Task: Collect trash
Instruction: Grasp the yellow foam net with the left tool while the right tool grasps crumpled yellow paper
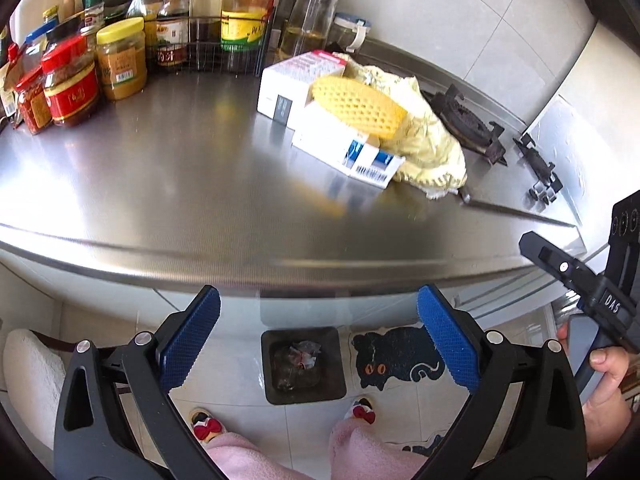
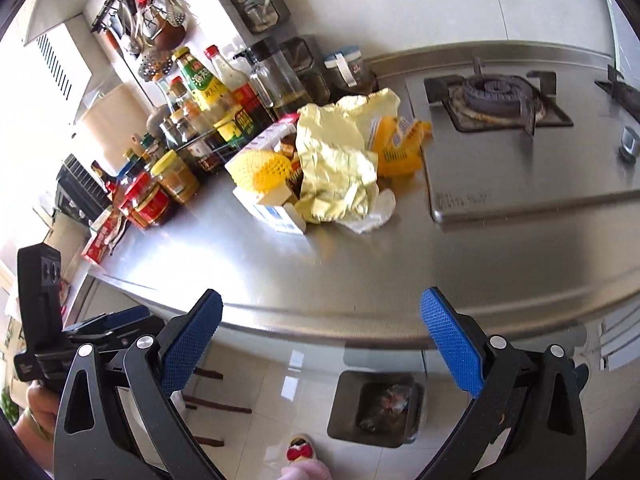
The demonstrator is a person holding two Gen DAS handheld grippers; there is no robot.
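Note:
A heap of trash lies on the steel counter: a white box with a barcode, a second white box, a yellow foam net and crumpled pale yellow paper. The right wrist view shows the same paper, foam net and an orange wrapper. A dark bin with some trash in it stands on the floor below. My left gripper and right gripper are both open, with nothing between the blue pads, at the counter's front edge, above the bin.
Jars and sauce bottles crowd the counter's back left, some in a wire rack. A gas burner sits to the right of the heap. On the floor are a cat mat and the person's slippers.

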